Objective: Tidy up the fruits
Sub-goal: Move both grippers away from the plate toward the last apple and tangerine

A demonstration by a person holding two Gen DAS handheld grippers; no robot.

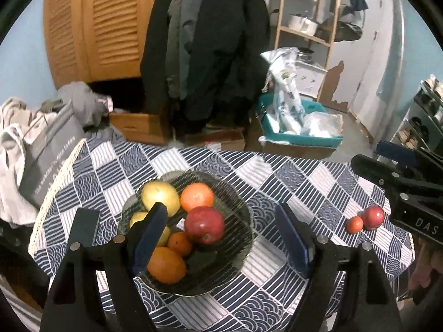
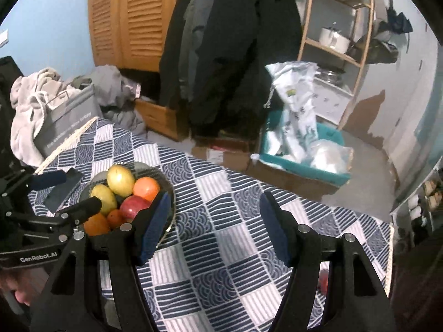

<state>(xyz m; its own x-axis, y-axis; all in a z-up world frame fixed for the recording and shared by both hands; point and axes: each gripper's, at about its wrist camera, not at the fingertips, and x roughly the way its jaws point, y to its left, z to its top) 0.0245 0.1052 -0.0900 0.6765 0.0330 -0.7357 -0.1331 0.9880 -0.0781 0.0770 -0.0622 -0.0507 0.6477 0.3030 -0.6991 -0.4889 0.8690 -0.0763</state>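
A dark glass bowl (image 1: 238, 249) on the checked tablecloth holds yellow fruits (image 1: 159, 196), oranges (image 1: 197, 196) and a red apple (image 1: 205, 224). My left gripper (image 1: 221, 210) hovers above the bowl, open and holding nothing. To the right, a small red apple (image 1: 373, 217) and a small orange fruit (image 1: 355, 224) lie loose on the cloth. In the right wrist view my right gripper (image 2: 216, 197) is open over bare cloth, right of the bowl (image 2: 155, 173). A red fruit (image 2: 322, 279) shows partly behind its right finger.
The table's edge (image 1: 55, 191) runs along the left, with a grey bag (image 1: 52, 149) and clothes beyond it. Behind the table are hanging dark coats (image 1: 216, 55), cardboard boxes (image 1: 138, 127), a teal tray (image 1: 299, 135) and a wooden shelf (image 1: 307, 27).
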